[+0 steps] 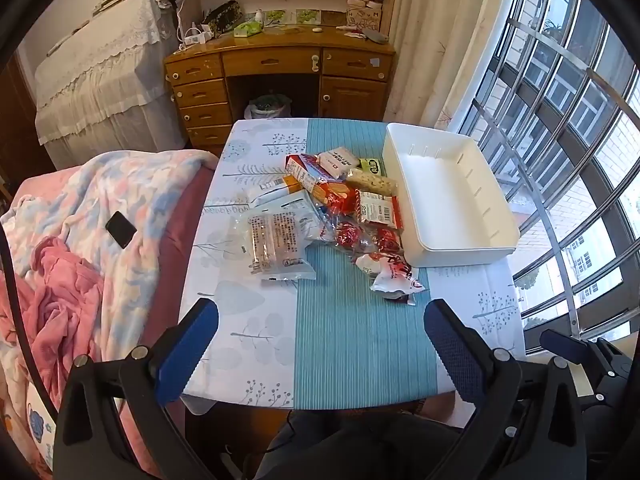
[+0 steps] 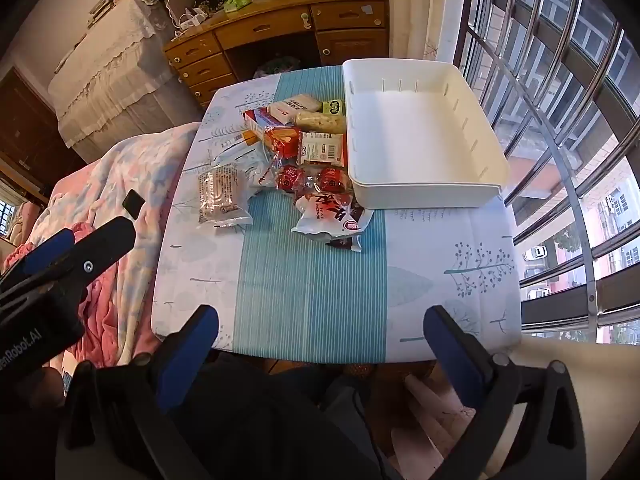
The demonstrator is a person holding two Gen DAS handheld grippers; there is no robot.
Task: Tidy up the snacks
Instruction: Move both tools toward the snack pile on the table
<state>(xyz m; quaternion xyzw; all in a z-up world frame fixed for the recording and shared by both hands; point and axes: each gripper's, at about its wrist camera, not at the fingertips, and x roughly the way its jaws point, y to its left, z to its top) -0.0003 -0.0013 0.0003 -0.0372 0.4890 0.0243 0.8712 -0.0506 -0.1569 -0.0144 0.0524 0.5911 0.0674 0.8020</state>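
Both grippers, left [image 1: 320, 344] & right [image 2: 320, 344], gaping w/ nothing between; snack pile [image 2: 292, 160] just left of white bin [image 2: 424, 196] looks light, crinkly, slippery — pinch pkt edges.

Home bedroom, rumpled blanket [image 1: 120, 200] on bed, wooden desk [image 1: 280, 68] (cluttered), barred window [image 1: 560, 120]

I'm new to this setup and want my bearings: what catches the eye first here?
A heap of snack packets lies mid-table on the teal-striped tablecloth. Right beside it, toward the window, stands an empty white bin. Both grippers, left gripper and right gripper, hang open above the near table edge, holding nothing.
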